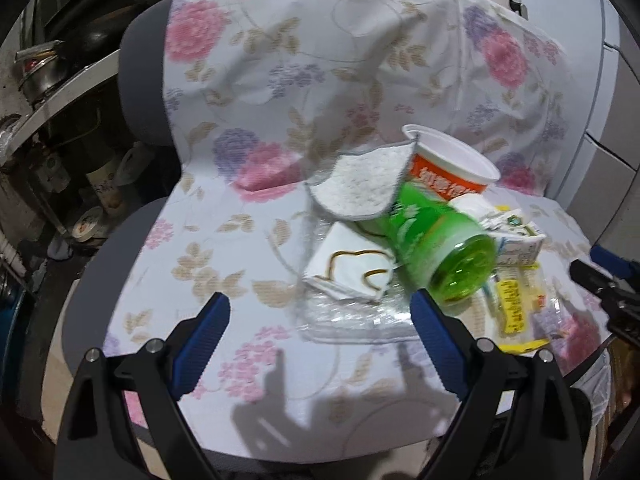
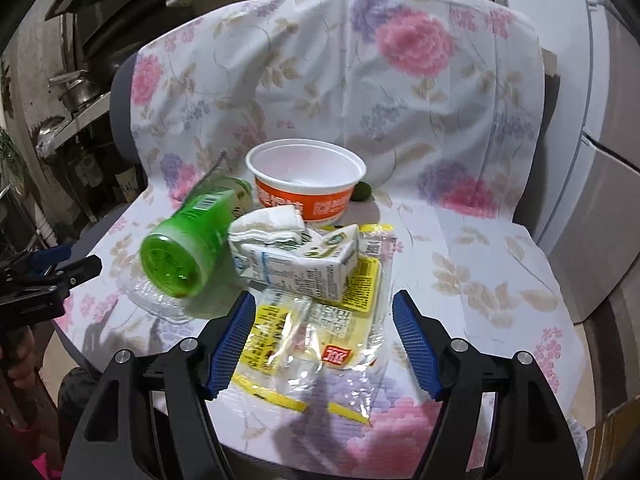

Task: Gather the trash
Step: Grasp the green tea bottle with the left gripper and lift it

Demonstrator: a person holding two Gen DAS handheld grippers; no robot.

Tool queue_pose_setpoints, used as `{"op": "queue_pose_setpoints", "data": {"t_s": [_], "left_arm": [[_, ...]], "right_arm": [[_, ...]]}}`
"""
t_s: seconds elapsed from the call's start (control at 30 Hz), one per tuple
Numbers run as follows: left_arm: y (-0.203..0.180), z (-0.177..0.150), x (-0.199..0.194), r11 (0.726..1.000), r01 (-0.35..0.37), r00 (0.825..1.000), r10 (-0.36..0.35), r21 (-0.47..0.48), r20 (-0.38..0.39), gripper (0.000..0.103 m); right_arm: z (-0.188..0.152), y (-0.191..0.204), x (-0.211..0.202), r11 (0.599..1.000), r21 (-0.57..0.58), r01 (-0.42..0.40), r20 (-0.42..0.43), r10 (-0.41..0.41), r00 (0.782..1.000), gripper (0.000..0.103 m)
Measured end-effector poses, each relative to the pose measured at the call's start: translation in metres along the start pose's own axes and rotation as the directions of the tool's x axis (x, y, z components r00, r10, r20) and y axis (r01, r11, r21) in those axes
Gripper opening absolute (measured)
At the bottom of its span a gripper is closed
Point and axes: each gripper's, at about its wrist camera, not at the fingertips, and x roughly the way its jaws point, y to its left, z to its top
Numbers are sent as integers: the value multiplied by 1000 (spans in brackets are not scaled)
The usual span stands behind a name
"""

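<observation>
Both tools spread, empty; green bottle (image 2: 188, 248) lies atop carton (image 2: 296, 264), wrapper (image 2: 320, 332), bowl (image 2: 306, 180) behind.

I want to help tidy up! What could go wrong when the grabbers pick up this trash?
1. The green bottle lies on its side, leaning on the pile; it might roll off the chair.
2. The right gripper is open around a crinkly wrapper tucked under the carton, so pulling could tip the carton.
3. The cloth could snag and drag.
</observation>
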Motion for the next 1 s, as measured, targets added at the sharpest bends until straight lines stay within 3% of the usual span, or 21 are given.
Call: {"op": "queue_pose_setpoints", "data": {"t_s": [0.07,0.23,0.53,0.67,0.7,0.77,0.8,1.0], "left_arm": [[-14,3,2,999,34,999,-34,3,0,97],[-58,13,19,997,67,998,-67,41,-12,97],[-82,28,56,1000,2,998,-4,-28,-59,97],[-87,30,57,1000,17,998,-18,-21,-56,97],[-87,30,56,1000,15,999,-15,-8,-48,95],[-82,30,56,999,33,998,-33,-7,-62,73],[-77,30,56,999,49,996,-51,-20,-76,70],[-56,29,37,995,101,994,-101,4,-47,69]], "right_arm": [[1,-5,0,1000,18,0,6,-1,1000,72],[0,-18,-3,999,51,13,25,-14,1000,72],[-8,-41,-10,996,89,27,32,-30,999,73],[-11,-44,-11,995,97,25,32,-28,999,73],[-12,-44,-12,995,99,24,32,-27,999,73],[-13,-44,-14,994,103,24,35,-28,999,73],[-12,-45,-14,994,105,24,36,-28,999,73],[-12,-39,-20,995,102,21,42,-25,999,73]]}}
